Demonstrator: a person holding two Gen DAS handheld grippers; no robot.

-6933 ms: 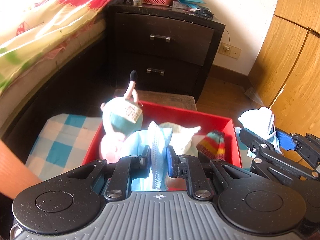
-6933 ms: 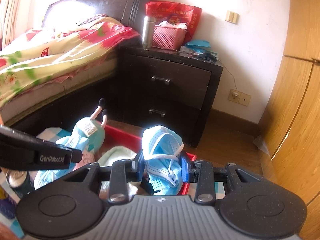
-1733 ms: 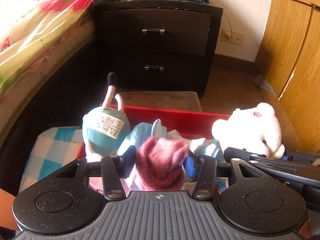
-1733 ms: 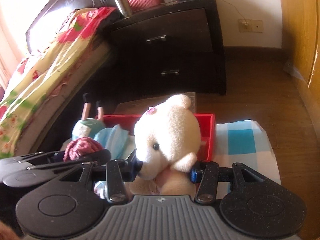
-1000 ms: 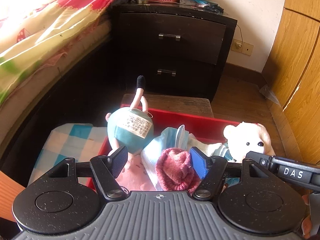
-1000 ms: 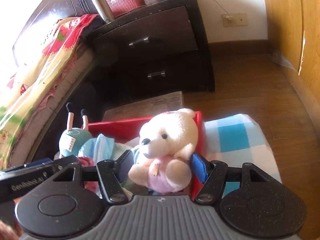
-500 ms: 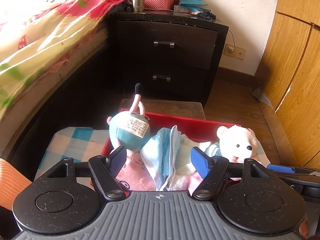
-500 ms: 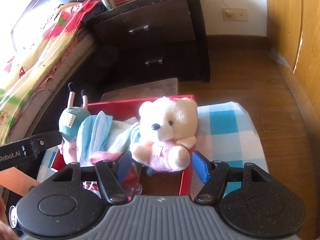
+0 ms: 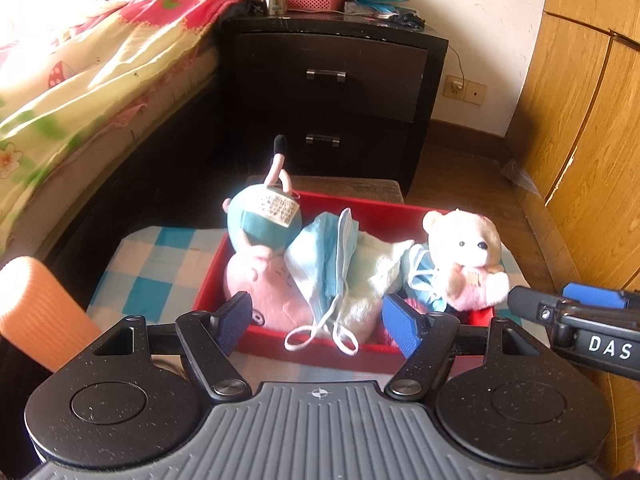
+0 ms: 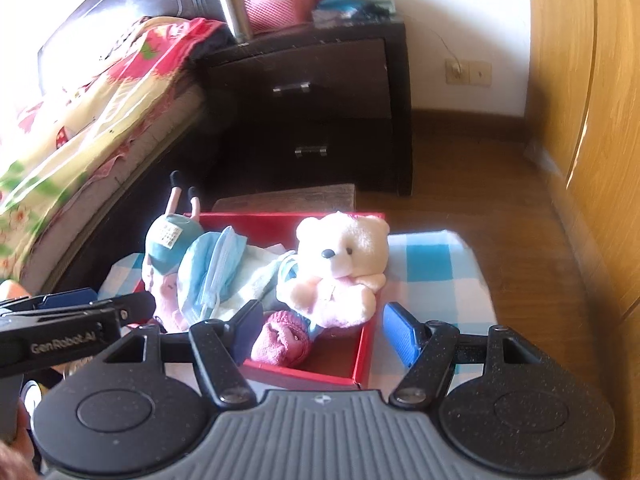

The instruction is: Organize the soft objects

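A red box (image 9: 372,216) on a blue-checked cloth holds several soft things: a teal and pink pig doll (image 9: 260,240), blue face masks (image 9: 328,256), a white bear (image 9: 468,260) and a maroon knit piece (image 10: 280,338). The box also shows in the right wrist view (image 10: 362,354), with the bear (image 10: 344,264) at its right end. My left gripper (image 9: 318,320) is open and empty above the box's near edge. My right gripper (image 10: 322,330) is open and empty, just behind the box's near right corner.
A dark nightstand (image 9: 340,92) stands behind the box, a bed (image 9: 80,80) with a floral cover to the left, and wooden wardrobe doors (image 9: 592,128) to the right. An orange foam roll (image 9: 36,308) lies at the near left. A low wooden stool (image 10: 288,200) sits behind the box.
Both grippers let go of their loads, the maroon knit piece and the white bear, which now lie in the box. Both grippers have pulled back and stay open.
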